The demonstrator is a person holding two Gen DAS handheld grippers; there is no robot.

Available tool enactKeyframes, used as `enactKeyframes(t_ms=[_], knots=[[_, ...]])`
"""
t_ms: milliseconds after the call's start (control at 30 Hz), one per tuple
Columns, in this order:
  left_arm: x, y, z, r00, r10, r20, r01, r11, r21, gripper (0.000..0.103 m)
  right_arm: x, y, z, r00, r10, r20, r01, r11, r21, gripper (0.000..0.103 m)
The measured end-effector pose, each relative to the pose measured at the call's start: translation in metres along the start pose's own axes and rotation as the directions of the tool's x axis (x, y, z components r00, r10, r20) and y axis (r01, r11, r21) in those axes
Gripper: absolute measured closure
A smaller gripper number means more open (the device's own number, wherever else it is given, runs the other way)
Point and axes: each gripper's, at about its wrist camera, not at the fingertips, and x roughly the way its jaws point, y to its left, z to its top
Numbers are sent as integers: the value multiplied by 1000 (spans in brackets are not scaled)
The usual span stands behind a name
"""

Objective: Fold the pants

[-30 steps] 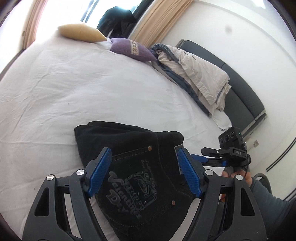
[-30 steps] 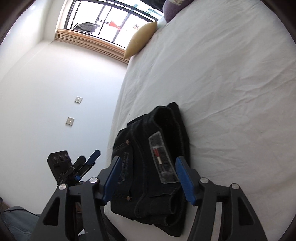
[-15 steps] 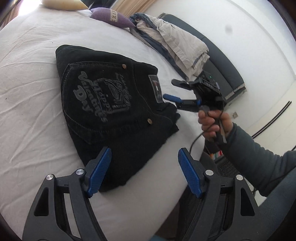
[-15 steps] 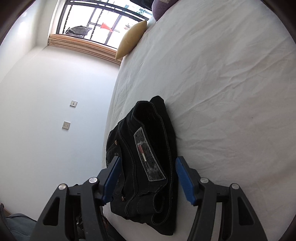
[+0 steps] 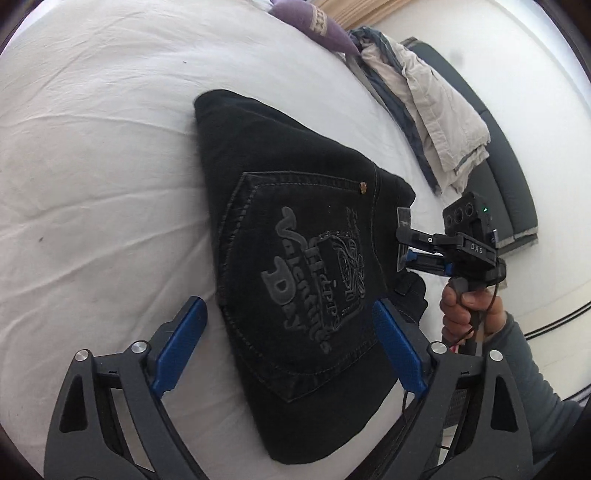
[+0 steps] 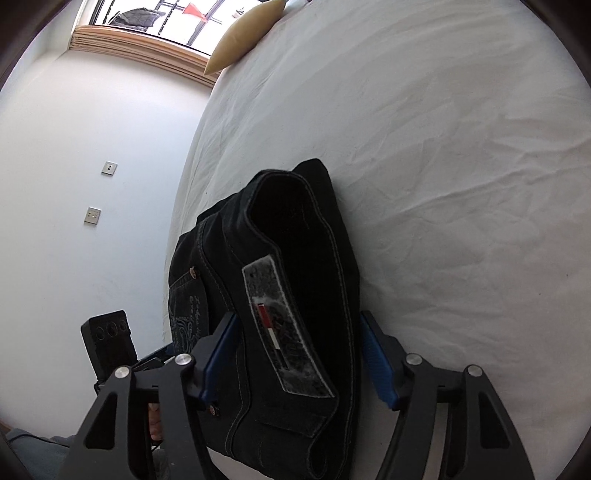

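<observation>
Black jeans (image 5: 295,236) lie folded into a compact stack on the white bed, back pocket with embossed lettering facing up. My left gripper (image 5: 291,347) is open above the stack's near end, its blue pads either side of the pocket. My right gripper (image 6: 299,354) is open and straddles the waistband edge with the grey label (image 6: 280,332). In the left wrist view the right gripper (image 5: 406,247) reaches the waistband side of the jeans, held by a hand.
The white sheet (image 5: 92,147) spreads wide to the left and beyond. A purple pillow (image 5: 314,29) and a heap of beige and blue clothes (image 5: 424,99) lie at the far edge beside a dark sofa (image 5: 509,184). A yellow pillow (image 6: 243,33) lies near the window.
Both grippers have moved in close over the folded jeans. The right gripper now straddles the waistband edge; the left view has swung back over the pocket.
</observation>
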Motion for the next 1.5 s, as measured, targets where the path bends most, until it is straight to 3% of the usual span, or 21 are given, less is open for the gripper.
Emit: enactKeyframes(t_ms=[33,133,267,467,633,800,967,1067,1267,1333,1500], knots=[[8,-4,2,1000,17,-26,-17,1000,12,31,3,4,0,1000,-19,-7,19,1000,-10,49],[19,-5,10,999,31,-39,-31,999,-15,46,1,3,-3,999,-53,-2,53,999,2,63],[20,-10,17,999,23,-34,-23,1000,-1,65,1,18,-7,990,-139,13,140,988,-58,71],[11,-30,25,999,34,-1,-34,999,37,79,-8,51,-17,971,-227,75,235,964,-125,83],[-20,-43,47,998,10,64,-15,997,69,81,-24,88,-15,966,-218,141,242,951,-190,85],[-53,-37,97,989,56,140,-73,990,120,81,-27,121,20,967,-164,196,211,945,-252,86],[-59,-6,149,972,163,170,-185,974,128,80,14,130,75,975,-122,187,168,952,-256,86],[-48,16,169,958,232,167,-255,958,134,80,52,121,96,979,-137,154,169,960,-223,86],[-28,51,177,950,275,150,-296,945,138,77,86,89,104,979,-150,139,169,976,-139,82],[-26,54,177,945,288,154,-310,940,147,76,88,82,100,978,-160,134,177,975,-131,71],[-24,52,171,935,317,161,-341,928,148,68,83,79,95,978,-156,141,170,981,-92,63]])
